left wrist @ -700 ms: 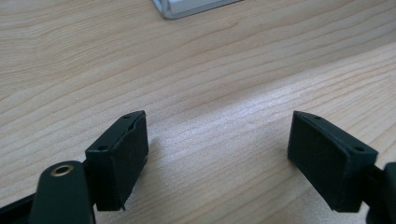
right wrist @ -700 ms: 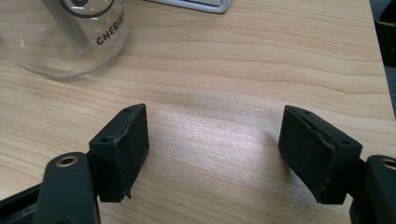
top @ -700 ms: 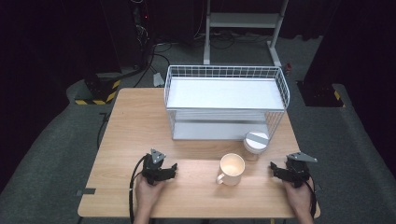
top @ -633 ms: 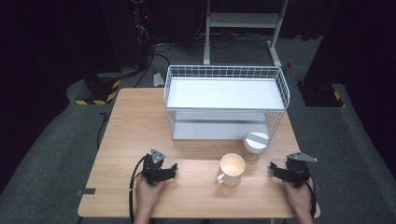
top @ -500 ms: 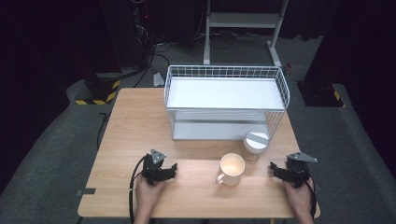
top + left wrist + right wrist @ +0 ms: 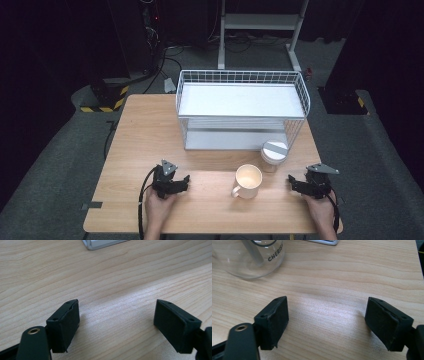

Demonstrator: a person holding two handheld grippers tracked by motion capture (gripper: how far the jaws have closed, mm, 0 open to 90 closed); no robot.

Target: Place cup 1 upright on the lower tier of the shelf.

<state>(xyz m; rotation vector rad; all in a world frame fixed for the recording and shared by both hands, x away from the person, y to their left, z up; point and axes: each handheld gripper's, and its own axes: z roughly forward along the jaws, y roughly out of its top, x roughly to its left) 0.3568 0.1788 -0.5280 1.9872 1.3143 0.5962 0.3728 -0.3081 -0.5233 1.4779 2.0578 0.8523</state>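
**Both grippers wide apart and empty beside the mug**

On the wooden table (image 6: 150, 130), both grippers lay low near the front edge, each in a hand that came in from the bottom of the high view. Over on the left, the left gripper (image 6: 183, 180) pointed right across the boards, its jaws standing apart with only bare wood between them, and nothing was gripped. The left gripper view gave the same story: two black pads wide of each other, wood grain in the gap, a corner of the rack's base at the top edge.

Across on the right, the right gripper (image 6: 292, 183) pointed left, jaws likewise parted and empty. Between the two grippers stood the cream mug (image 6: 248, 180), upright, handle turned to the front left, well apart from the left gripper and nearer the right one, touched by neither. Just behind it, close by on the right, sat the glass jar (image 6: 273, 154) with its grey lid; the right gripper view caught its clear lettered wall at the upper left. Behind both stood the white wire rack (image 6: 242, 111).
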